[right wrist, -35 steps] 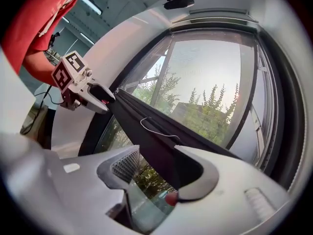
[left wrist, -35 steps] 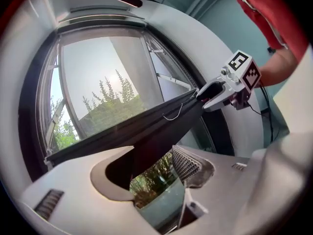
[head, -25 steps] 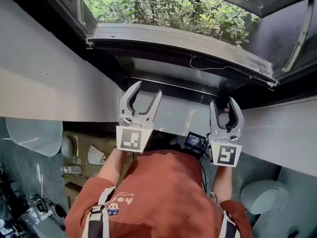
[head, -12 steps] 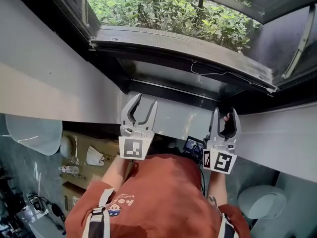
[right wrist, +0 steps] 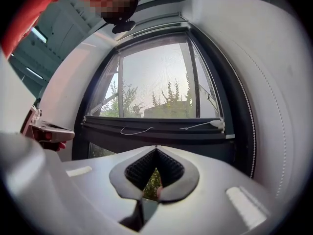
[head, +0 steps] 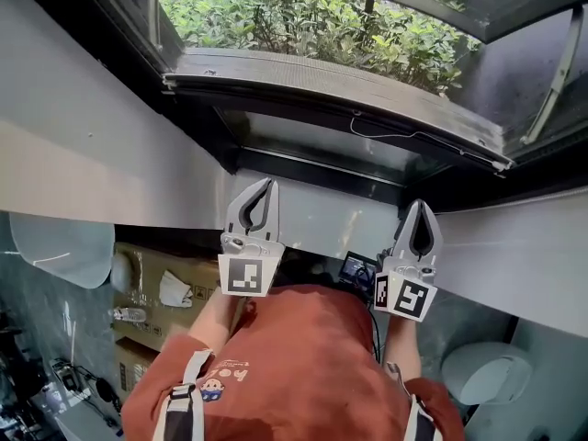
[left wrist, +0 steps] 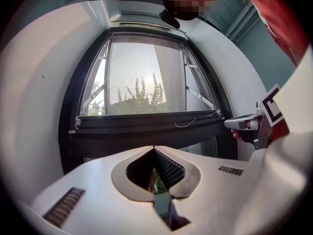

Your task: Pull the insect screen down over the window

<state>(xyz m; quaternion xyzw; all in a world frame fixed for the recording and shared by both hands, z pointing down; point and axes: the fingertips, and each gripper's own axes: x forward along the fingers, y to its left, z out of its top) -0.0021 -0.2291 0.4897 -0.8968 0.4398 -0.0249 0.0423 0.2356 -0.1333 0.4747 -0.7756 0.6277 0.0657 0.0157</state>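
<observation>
Two claws (head: 269, 184) (head: 419, 204), one window (head: 303, 16), one insect screen (head: 340, 83).

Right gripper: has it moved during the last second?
Yes. The right gripper has dropped slightly in the head view, off the dark window frame onto the white wall below it, and its jaws have just closed on nothing.

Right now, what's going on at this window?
A person in a red top stands at the window with a gripper in each hand. The left gripper and the right gripper have both just closed their jaws, and nothing shows between them. A dark bar with a loose cord, probably the screen's pull bar, spans the window low down. Both grippers point at it, and neither appears to hold it.
</observation>
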